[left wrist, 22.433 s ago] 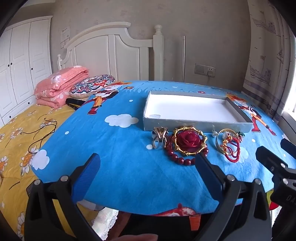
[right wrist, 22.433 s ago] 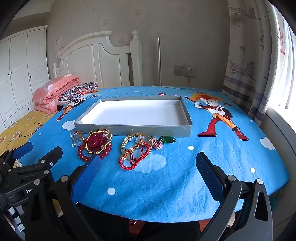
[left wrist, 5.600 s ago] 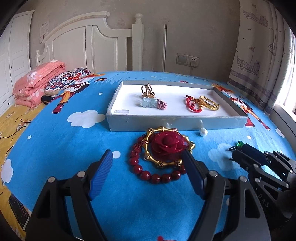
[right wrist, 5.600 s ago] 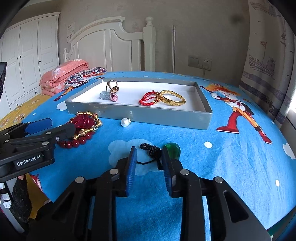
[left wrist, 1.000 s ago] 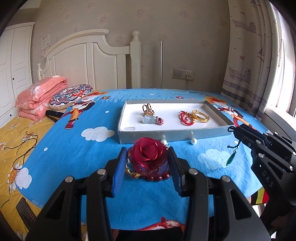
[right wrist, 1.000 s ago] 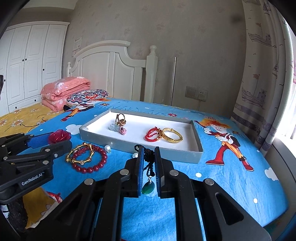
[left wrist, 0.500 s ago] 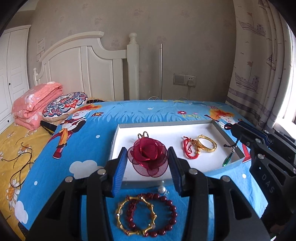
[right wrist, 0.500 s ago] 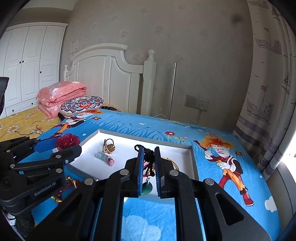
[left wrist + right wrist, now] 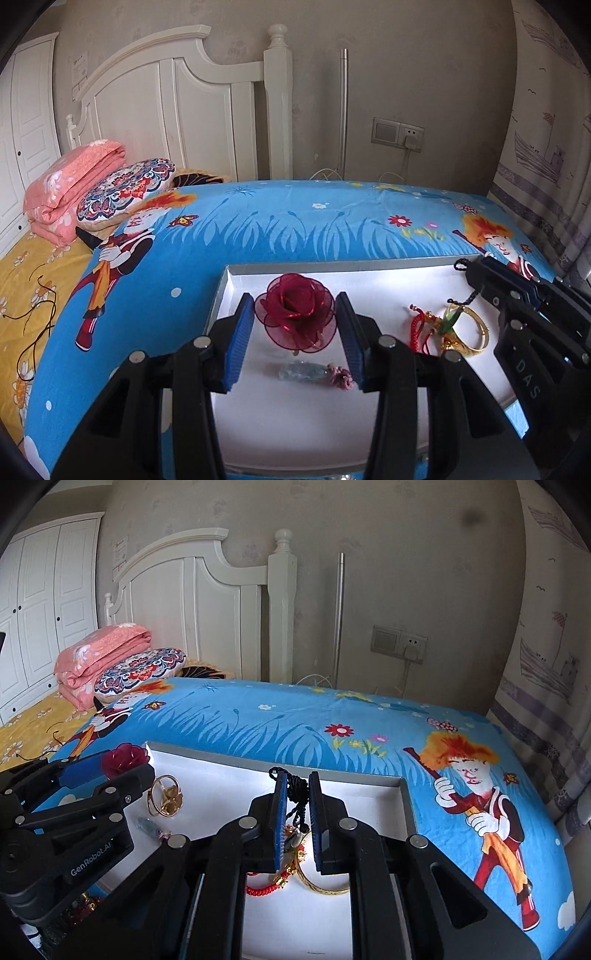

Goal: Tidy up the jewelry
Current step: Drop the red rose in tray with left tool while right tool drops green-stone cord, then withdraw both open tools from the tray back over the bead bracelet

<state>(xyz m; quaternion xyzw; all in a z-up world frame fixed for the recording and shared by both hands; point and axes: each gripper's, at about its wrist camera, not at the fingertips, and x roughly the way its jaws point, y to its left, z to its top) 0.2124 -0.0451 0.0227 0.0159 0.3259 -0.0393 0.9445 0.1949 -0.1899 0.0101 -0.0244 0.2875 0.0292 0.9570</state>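
Observation:
My left gripper [image 9: 295,314] is shut on a dark red fabric rose [image 9: 297,315] and holds it over the left part of the grey tray [image 9: 332,266]. My right gripper [image 9: 297,786] is shut on the black cord [image 9: 297,794] of a green pendant [image 9: 451,318], which hangs over the tray's right part. On the white tray floor lie a gold bangle [image 9: 472,338], a red cord bracelet [image 9: 419,326], a pale stone with a pink bead [image 9: 314,373] and a gold ring [image 9: 166,799].
The tray sits on a blue cartoon-print cloth [image 9: 295,221]. A white bed headboard [image 9: 184,110], a pink folded quilt [image 9: 70,184] and a patterned pillow [image 9: 125,188] lie to the far left. A curtain [image 9: 546,147] hangs at the right.
Both grippers have moved forward and lower over the tray with their loads. The bead bracelet and gold hoop left on the cloth have dropped out of the left wrist view.

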